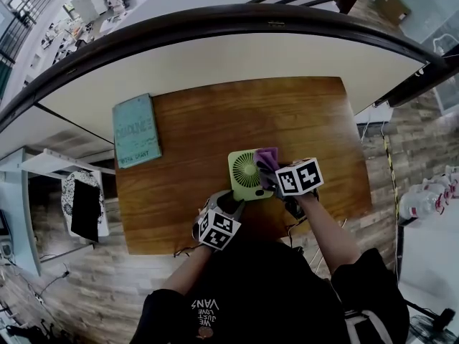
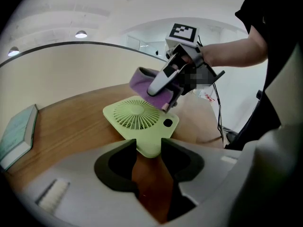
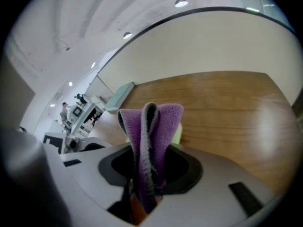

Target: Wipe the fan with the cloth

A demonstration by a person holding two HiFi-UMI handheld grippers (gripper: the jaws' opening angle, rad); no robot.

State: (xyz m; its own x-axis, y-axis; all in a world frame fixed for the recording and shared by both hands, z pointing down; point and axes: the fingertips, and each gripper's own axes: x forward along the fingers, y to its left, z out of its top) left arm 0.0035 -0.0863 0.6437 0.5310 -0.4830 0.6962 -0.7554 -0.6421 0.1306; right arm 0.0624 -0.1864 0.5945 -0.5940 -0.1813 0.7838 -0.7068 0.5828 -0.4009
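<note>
A light green square fan (image 1: 247,175) lies flat on the wooden table (image 1: 215,120), grille up. My left gripper (image 1: 232,202) is shut on the fan's near corner, seen between its jaws in the left gripper view (image 2: 149,145). The fan (image 2: 138,118) spreads out beyond the jaws there. My right gripper (image 1: 272,180) is shut on a folded purple cloth (image 1: 267,158), and the cloth rests on the fan's far right part. In the right gripper view the cloth (image 3: 154,131) stands up between the jaws and hides most of the fan. The left gripper view shows the cloth (image 2: 141,82) pressed at the fan's far edge.
A teal book (image 1: 135,130) lies at the table's far left corner. A curved white wall with a dark rail (image 1: 215,27) runs behind the table. Cables hang at the table's near edge, and a white shelf unit (image 1: 84,203) stands to the left.
</note>
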